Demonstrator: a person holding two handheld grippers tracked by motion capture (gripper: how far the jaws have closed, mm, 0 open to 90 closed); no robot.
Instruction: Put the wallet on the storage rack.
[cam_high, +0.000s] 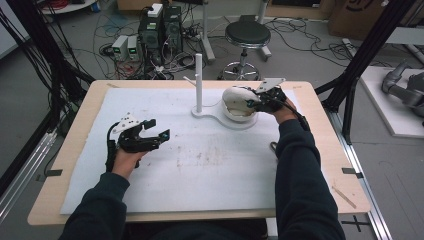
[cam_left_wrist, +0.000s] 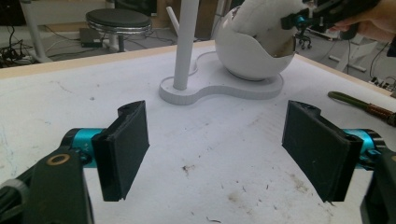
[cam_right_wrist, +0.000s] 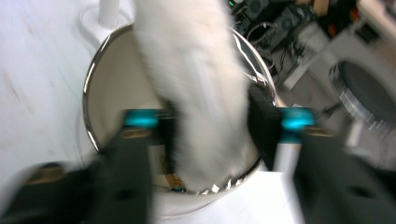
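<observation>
White fluffy cloth draped into round white bowl, R gripper jaws apart w/ cloth between, maybe touching, L gripper wide open, empty.

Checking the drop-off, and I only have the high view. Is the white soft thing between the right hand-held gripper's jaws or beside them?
Observer: Between them. In the right gripper view, the white soft thing hangs between the pads of the right hand-held gripper. Blur hides whether they press on it.
Operator: Where's its lower end?
Observer: Inside the bowl, below its shiny metal rim.
Operator: Left one carrying anything?
Observer: No. In the left gripper view, the left hand-held gripper has its jaws wide apart, with just the white mat between them.
</observation>
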